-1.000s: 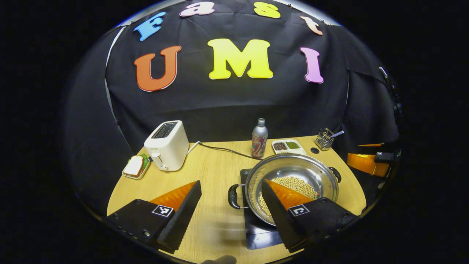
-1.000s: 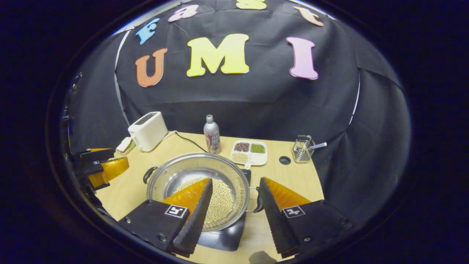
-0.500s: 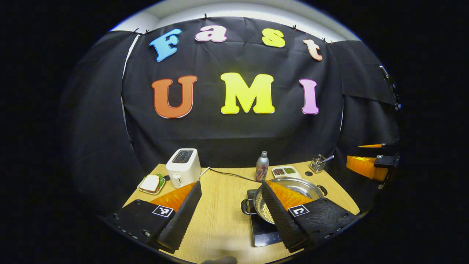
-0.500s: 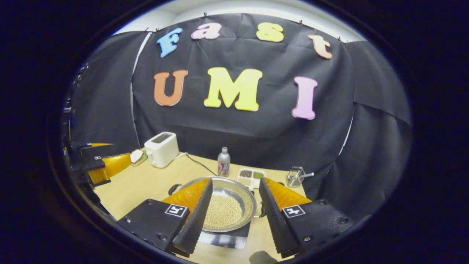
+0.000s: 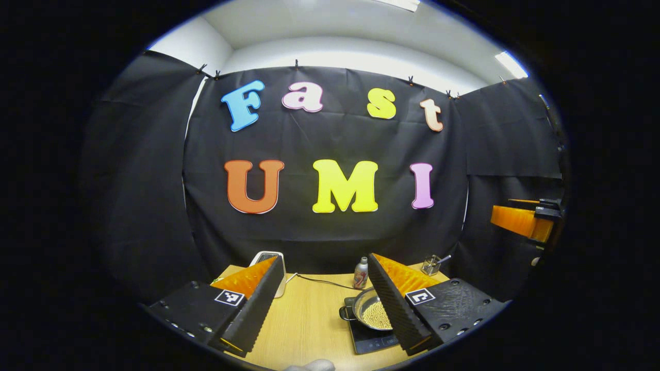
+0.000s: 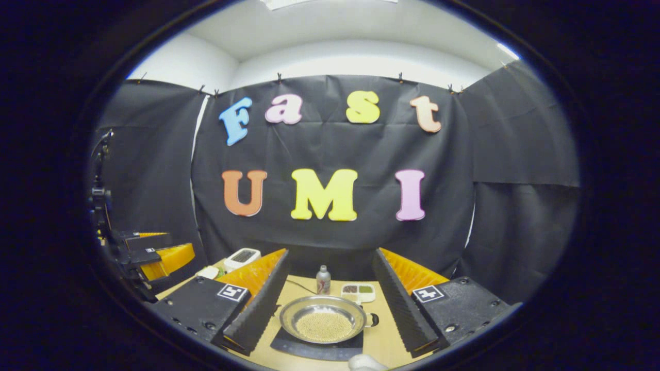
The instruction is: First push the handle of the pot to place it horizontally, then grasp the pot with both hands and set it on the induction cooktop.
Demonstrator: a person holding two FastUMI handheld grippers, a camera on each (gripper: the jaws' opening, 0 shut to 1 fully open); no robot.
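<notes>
Both grippers have drawn up and back, so the pot (image 6: pixel 323 322) now sits on the induction cooktop (image 6: pixel 289 346), well ahead of the left gripper (image 5: pixel 326 288) and right gripper (image 6: pixel 330 288), both empty, fingers spread.

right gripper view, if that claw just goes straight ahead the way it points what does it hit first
Probably the pot of beans on the induction cooktop, which sits low between the open fingers of the right claw. If its line runs higher than it seems, it would pass over the pot toward the bottle.
</notes>
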